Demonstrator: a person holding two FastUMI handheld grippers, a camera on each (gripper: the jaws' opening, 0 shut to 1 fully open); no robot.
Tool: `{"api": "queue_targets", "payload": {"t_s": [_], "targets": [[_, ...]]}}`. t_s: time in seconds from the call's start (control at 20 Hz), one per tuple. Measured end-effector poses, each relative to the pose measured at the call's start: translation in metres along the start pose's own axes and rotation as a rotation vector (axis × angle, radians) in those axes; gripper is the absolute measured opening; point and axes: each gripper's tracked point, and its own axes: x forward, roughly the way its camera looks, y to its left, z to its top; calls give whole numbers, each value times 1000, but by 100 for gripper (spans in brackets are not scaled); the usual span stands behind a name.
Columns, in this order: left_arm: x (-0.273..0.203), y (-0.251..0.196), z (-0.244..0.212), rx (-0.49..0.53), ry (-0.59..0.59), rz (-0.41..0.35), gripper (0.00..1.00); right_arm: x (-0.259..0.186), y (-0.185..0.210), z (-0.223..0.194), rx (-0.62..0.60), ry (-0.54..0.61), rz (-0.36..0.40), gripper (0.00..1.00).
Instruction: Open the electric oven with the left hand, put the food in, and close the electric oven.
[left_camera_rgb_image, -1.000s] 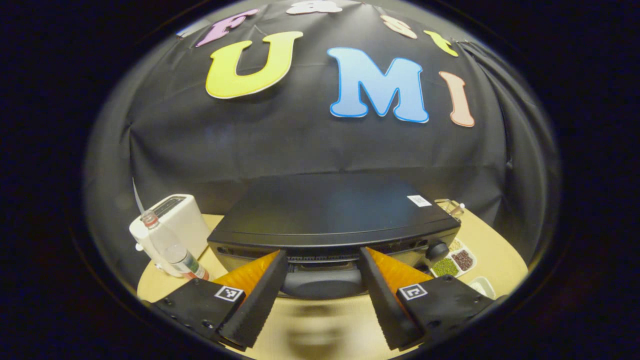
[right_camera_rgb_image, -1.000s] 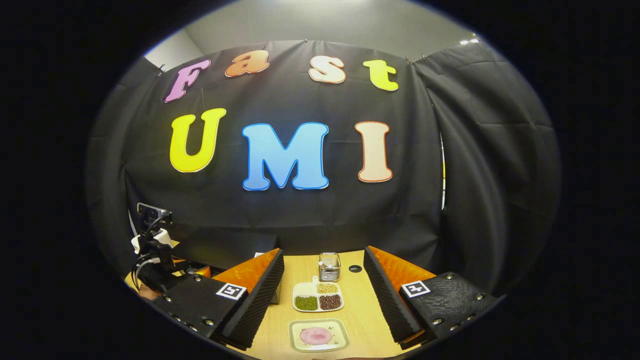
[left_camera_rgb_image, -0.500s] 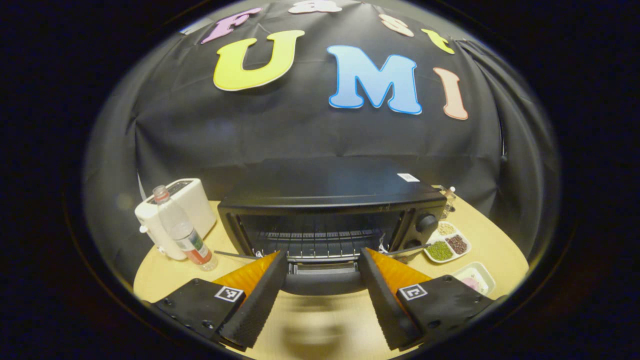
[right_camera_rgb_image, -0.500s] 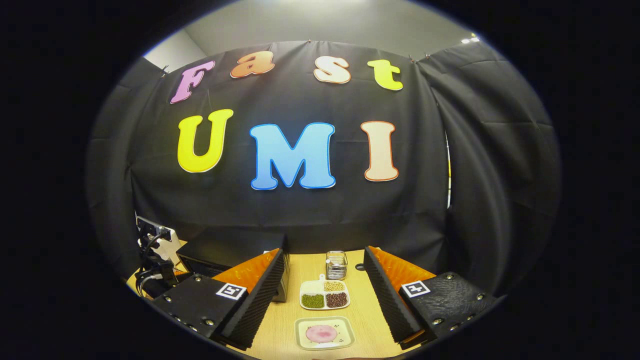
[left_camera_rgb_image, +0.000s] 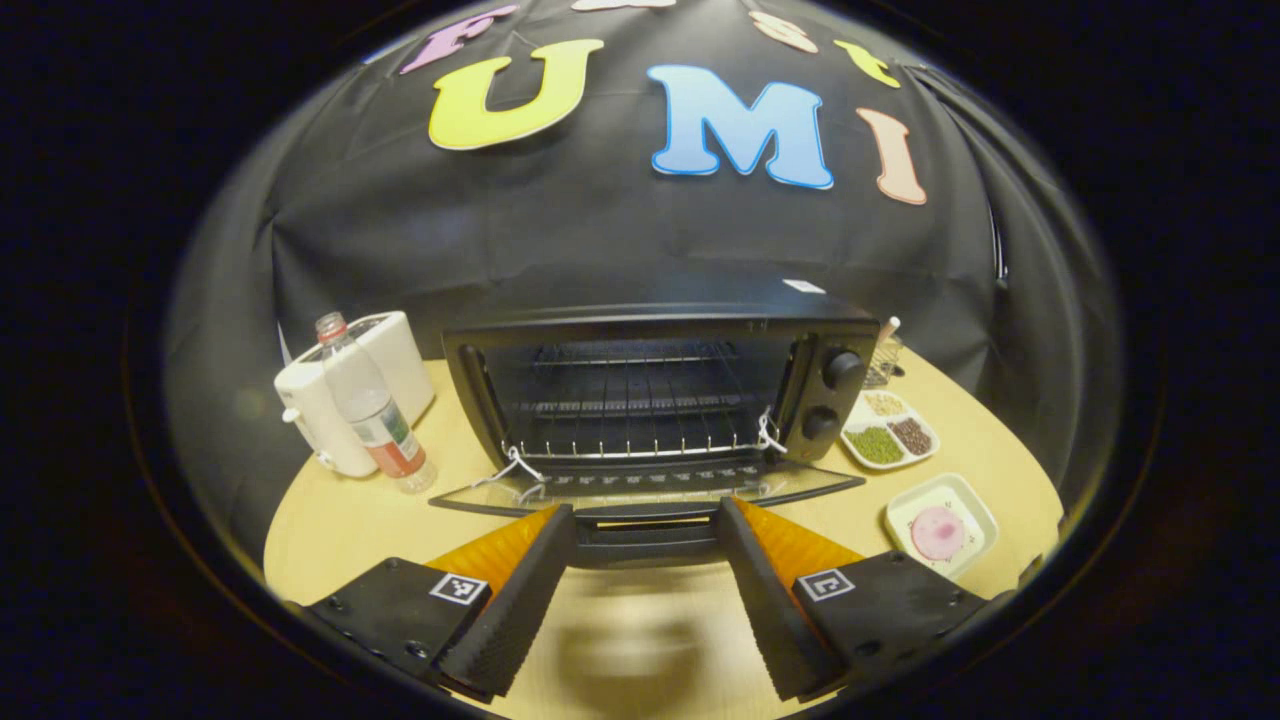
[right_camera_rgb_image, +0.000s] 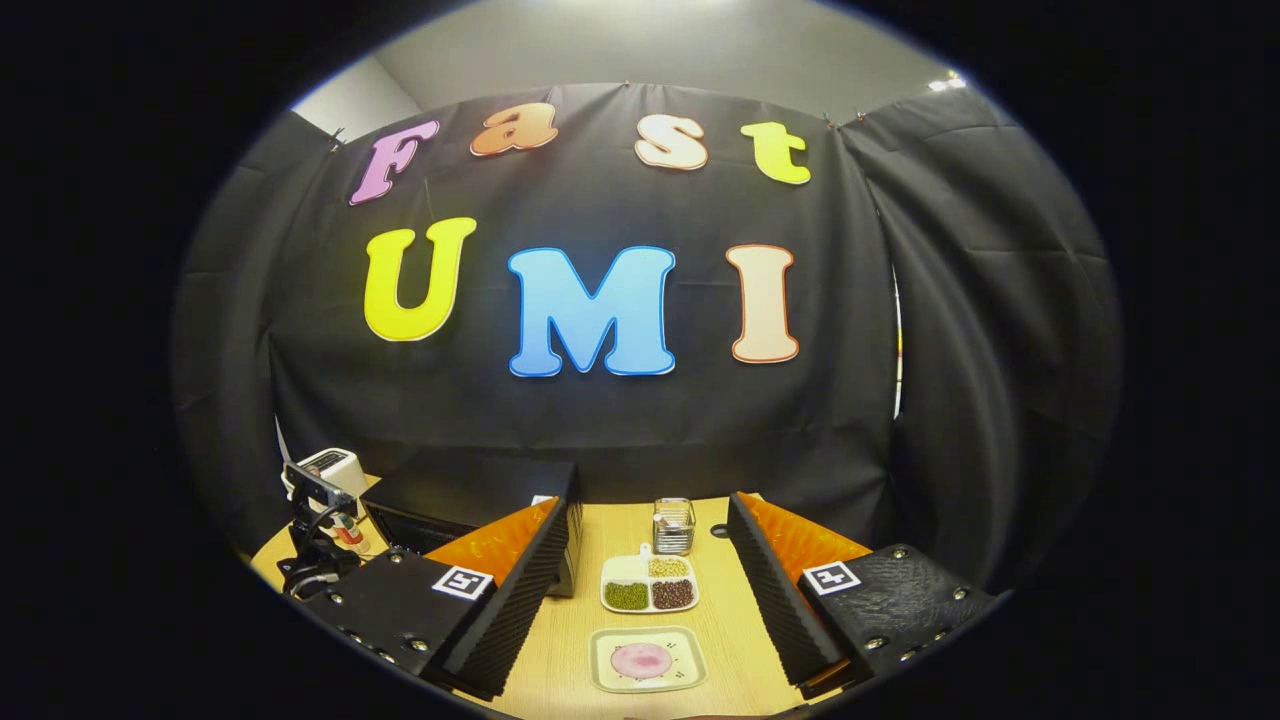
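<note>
On the wooden table (left_camera_rgb_image: 330, 530), at twelve o'clock in my left gripper view, stands the electric oven (left_camera_rgb_image: 660, 385) with its glass door (left_camera_rgb_image: 650, 487) folded down almost flat toward me. Inside I see the wire rack (left_camera_rgb_image: 630, 420), and two black knobs (left_camera_rgb_image: 835, 395) sit on the panel at the two o'clock side of the opening. The dark door handle (left_camera_rgb_image: 648, 540) lies between the fingers of my left gripper (left_camera_rgb_image: 645, 600). These fingers are spread wide, and I cannot tell if either of them touches the handle. At nine o'clock from the oven a white toaster (left_camera_rgb_image: 350, 400) stands with a clear plastic bottle (left_camera_rgb_image: 372, 410) just in front of it.

At four o'clock from the oven rests the small square plate (left_camera_rgb_image: 975, 495) with the pink round food (left_camera_rgb_image: 937, 532) on it, and beside it a divided dish of beans (left_camera_rgb_image: 888, 432).

In my right gripper view the right gripper (right_camera_rgb_image: 645, 600) hangs above the table with its fingers released and wide apart, grasping nothing. The food plate lies at six o'clock between them, the bean dish just behind it, then a small glass jar (right_camera_rgb_image: 673, 526). The oven shows at nine o'clock, partly hidden by my finger.
</note>
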Motion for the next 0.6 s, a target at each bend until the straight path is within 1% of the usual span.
{"api": "queue_targets", "payload": {"t_s": [0.05, 0.1, 0.15, 0.2, 0.25, 0.3, 0.35, 0.4, 0.5, 0.6], "targets": [[0, 0, -10, -5, 24, -7, 96, -2, 0, 0, 1, 2, 0, 97], [0, 0, -20, -13, 47, -13, 95, -3, -1, -1, 0, 4, -1, 100], [2, -1, -29, -20, 68, -21, 98, -3, -2, -1, 0, 7, -2, 100], [1, -1, -33, -26, 79, -21, 96, -5, -4, -3, 0, 10, -3, 100], [-2, 1, -30, -29, 71, -18, 98, -5, -4, -3, 0, 15, -2, 100], [-5, 2, -22, -30, 51, -15, 96, -6, -5, -6, 0, 21, -1, 97], [-13, 2, -11, -28, 23, -15, 98, -6, -6, -9, 2, 30, 2, 100], [-20, 0, 3, -21, -6, -15, 97, -5, -8, -13, 5, 48, 9, 97], [-41, -1, 40, -10, -83, -20, 99, 0, -9, -32, 9, 109, 36, 97], [-63, -5, 81, -9, -176, -31, 96, 5, -14, -54, 20, 189, 55, 97]]}}
